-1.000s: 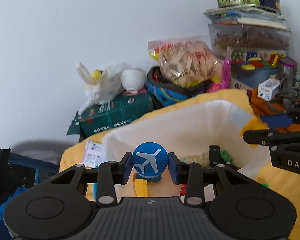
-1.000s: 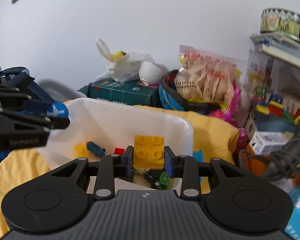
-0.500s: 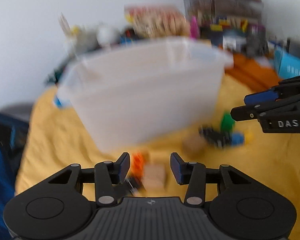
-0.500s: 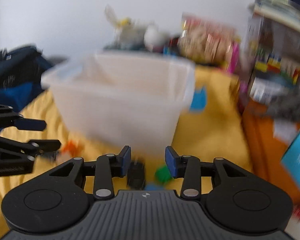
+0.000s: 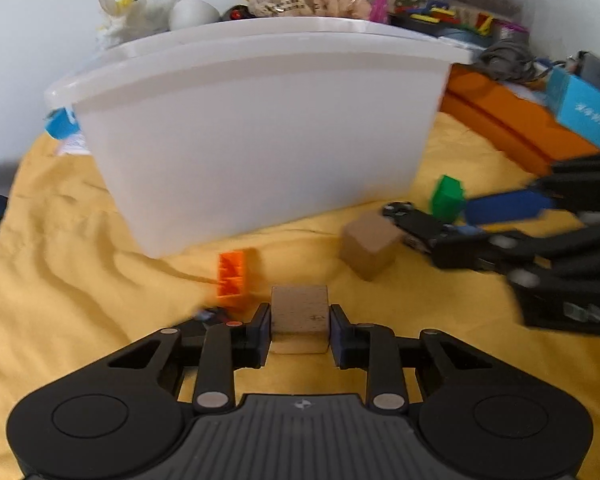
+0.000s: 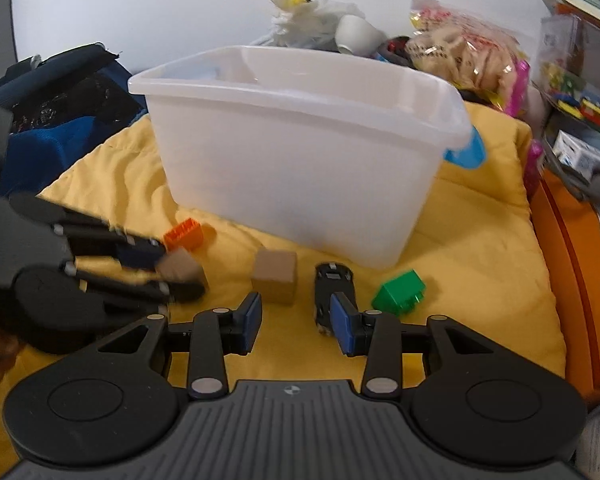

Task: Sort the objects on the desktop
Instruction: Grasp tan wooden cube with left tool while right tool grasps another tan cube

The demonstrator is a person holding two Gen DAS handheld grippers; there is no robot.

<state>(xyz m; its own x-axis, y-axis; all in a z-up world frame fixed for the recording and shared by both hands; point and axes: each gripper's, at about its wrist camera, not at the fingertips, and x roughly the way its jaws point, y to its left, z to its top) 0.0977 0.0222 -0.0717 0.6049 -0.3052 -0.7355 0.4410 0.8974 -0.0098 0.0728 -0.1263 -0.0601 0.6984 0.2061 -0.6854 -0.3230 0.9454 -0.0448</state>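
On a rumpled yellow cloth (image 6: 480, 240), the left gripper (image 5: 299, 326) has its jaws closing around a pale wooden cube (image 5: 299, 317), which sits squarely between the two blue-padded fingers with its flat faces toward the pads; the pads appear to be against its sides. Just ahead and left of that gripper lies an orange plastic building brick (image 5: 233, 276), its long axis running away from the fingers and its hollow underside turned to the left. A second wooden cube (image 6: 275, 275), darker, rests ahead of the right gripper (image 6: 296, 322), a little left of its centre line. That gripper stands narrowly parted with nothing between its pads. A small black toy car (image 6: 333, 290) lies partly behind its right finger, long axis pointing away toward the translucent white plastic bin (image 6: 300, 152) beyond. A green plastic block (image 6: 399, 292) sits to the right of the car. Counted on the cloth: two wooden cubes, one orange brick, one car, one green block.
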